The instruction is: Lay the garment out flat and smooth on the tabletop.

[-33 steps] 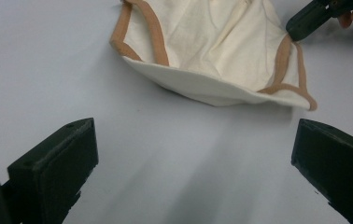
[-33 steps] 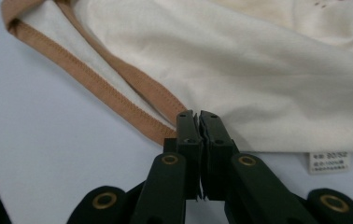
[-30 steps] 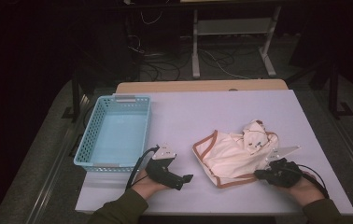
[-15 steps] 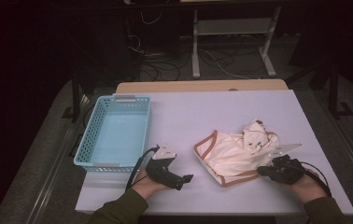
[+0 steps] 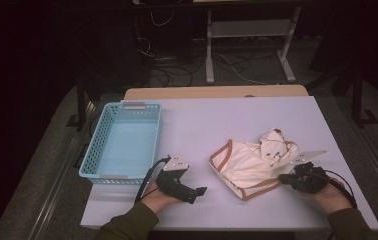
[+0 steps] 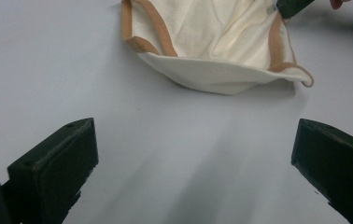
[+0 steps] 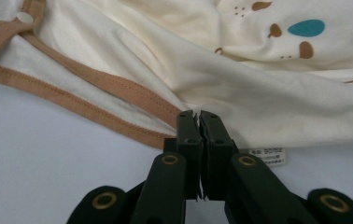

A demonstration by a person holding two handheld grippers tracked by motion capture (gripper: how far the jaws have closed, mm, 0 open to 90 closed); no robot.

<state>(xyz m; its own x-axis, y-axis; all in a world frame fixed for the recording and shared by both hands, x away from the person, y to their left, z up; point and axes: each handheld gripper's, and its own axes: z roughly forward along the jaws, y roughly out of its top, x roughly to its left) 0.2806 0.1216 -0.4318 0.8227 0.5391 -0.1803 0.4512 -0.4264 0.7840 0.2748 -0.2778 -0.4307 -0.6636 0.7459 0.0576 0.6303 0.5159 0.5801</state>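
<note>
Dark floor and tangled cables lie beyond the far edge of a white table (image 5: 217, 120). On its near right part lies a cream baby garment (image 5: 252, 162) with brown trim, partly bunched, its printed part heaped toward the far right. In the right gripper view the brown-edged hem runs from the upper left down to the jaws, a small white label (image 7: 268, 157) lies just right of them, and a teal spot (image 7: 306, 27) with brown marks sits at the upper right of the cloth. The right gripper (image 5: 297, 179), at the garment's near right edge, has its 2 jaws pressed together on the cloth's hem, pinching it where the trim ends. The left gripper (image 5: 189, 190) rests on the near middle of the table, left of the garment and apart from it; in the left gripper view its 2 jaws stand wide with bare table between them and the garment's folded edge lying beyond. A light blue basket (image 5: 97, 150) stands at the left, just beyond the left gripper.
</note>
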